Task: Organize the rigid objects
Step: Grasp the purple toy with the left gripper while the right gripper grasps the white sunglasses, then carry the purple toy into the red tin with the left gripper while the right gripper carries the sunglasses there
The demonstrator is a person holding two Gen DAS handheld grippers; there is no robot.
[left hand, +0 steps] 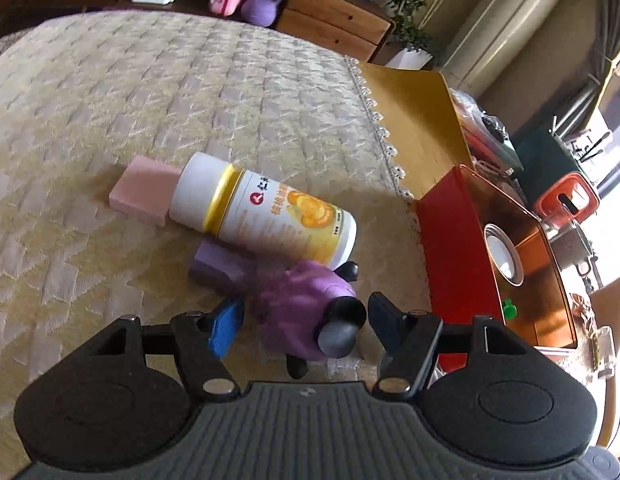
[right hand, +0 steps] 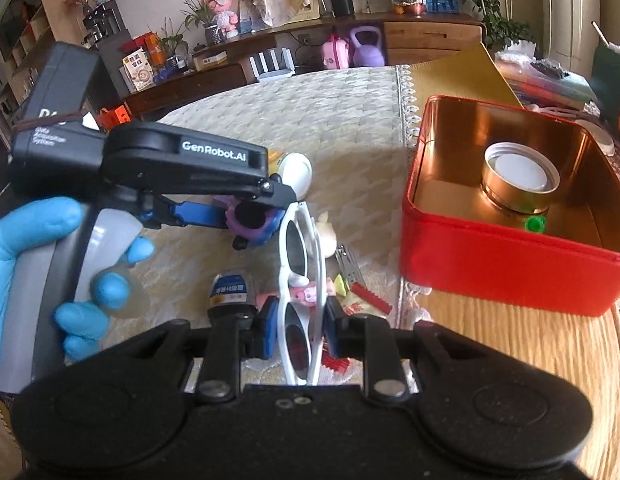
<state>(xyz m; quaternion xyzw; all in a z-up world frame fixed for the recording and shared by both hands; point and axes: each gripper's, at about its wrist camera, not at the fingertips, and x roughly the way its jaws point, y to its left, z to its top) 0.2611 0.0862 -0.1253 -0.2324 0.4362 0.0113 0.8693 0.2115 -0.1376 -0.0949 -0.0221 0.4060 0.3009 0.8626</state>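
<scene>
Fingers of right gripper (right hand: 298, 332) pinch one pair of white sunglasses (right hand: 300, 264). Left gripper (left hand: 306, 320), fingers spread, flanks one purple toy (left hand: 306, 312). One red tin (right hand: 505, 264) at two o'clock holds one jar (right hand: 519, 180).

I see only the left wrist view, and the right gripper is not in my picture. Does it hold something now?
Observer: Yes. The right gripper is shut on white sunglasses, which stand on edge between its pads.
Operator: What lies on the cloth near them?
Observer: A small bottle with a blue label and a yellow packet with a red edge, among other small things.
Operator: And what is behind my camera?
Observer: A left hand in a blue glove grips the grey handle.
</scene>
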